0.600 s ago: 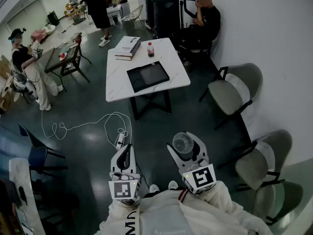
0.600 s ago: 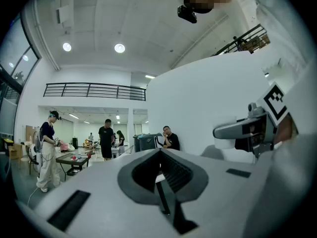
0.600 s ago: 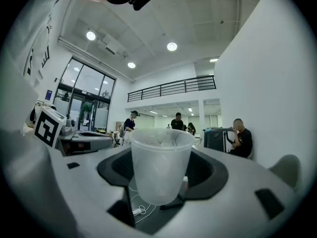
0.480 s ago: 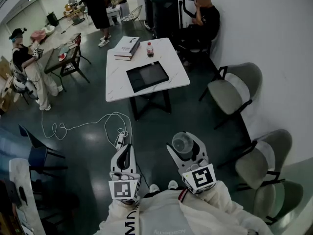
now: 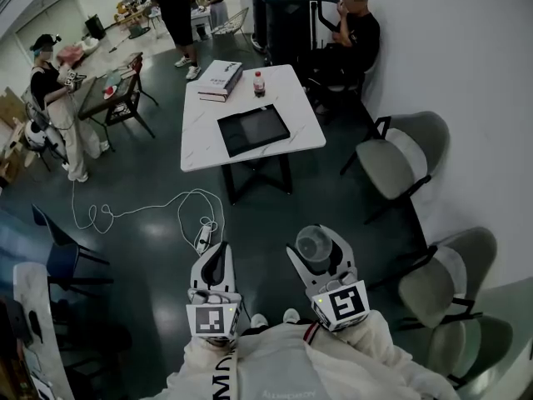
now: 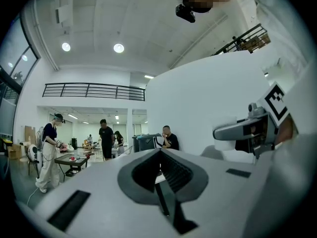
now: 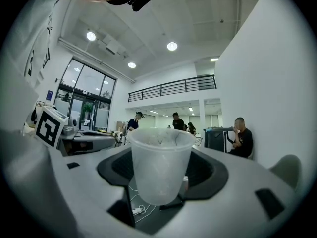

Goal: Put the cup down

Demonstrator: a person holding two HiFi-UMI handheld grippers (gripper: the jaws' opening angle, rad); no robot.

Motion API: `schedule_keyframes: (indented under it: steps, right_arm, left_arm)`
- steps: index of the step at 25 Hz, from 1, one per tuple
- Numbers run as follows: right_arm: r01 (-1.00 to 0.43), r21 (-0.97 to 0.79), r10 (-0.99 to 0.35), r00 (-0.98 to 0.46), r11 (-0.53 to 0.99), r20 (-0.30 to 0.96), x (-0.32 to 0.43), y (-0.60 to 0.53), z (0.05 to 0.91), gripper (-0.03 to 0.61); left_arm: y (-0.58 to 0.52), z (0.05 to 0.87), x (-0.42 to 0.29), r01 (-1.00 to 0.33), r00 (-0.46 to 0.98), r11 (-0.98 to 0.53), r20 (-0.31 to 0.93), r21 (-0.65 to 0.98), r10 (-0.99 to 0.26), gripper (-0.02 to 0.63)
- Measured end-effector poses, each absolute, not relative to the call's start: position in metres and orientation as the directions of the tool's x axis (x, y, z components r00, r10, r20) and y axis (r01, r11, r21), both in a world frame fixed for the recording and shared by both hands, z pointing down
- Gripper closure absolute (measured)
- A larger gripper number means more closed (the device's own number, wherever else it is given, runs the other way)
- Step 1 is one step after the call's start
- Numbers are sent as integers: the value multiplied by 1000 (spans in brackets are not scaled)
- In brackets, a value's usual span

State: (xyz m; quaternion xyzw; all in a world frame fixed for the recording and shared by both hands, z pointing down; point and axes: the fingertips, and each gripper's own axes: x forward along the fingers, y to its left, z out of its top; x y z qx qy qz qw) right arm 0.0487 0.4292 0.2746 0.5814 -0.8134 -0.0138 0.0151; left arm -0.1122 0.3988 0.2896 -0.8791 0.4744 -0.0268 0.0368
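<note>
Far left, a blue chair (image 5: 60, 261) crowds my side. A white cable (image 5: 141, 211) loops over the dark floor (image 5: 150, 248) just ahead of my left gripper (image 5: 221, 250), whose jaws are pressed together on nothing. Straight ahead stands the white table (image 5: 196, 144). Its near edge is bare, a black tray (image 5: 253, 129) lies mid-top, and books (image 5: 219, 80) and a bottle (image 5: 259, 83) sit at the far end. My right gripper (image 5: 315, 242) clamps the clear cup (image 7: 159, 165), upright, over open floor well short of the table. Grey chairs (image 5: 400, 158) line the wall on the right.
</note>
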Motion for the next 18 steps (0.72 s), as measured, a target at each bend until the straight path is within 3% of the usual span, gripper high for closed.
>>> schedule_keyframes:
  steps: [18]
  right_arm:
    - [-943,16,-942,-333,333,-27,103,395,277,295]
  left_arm:
    - [359,291,-69,-851,517,-513,-9,-110,-856,604]
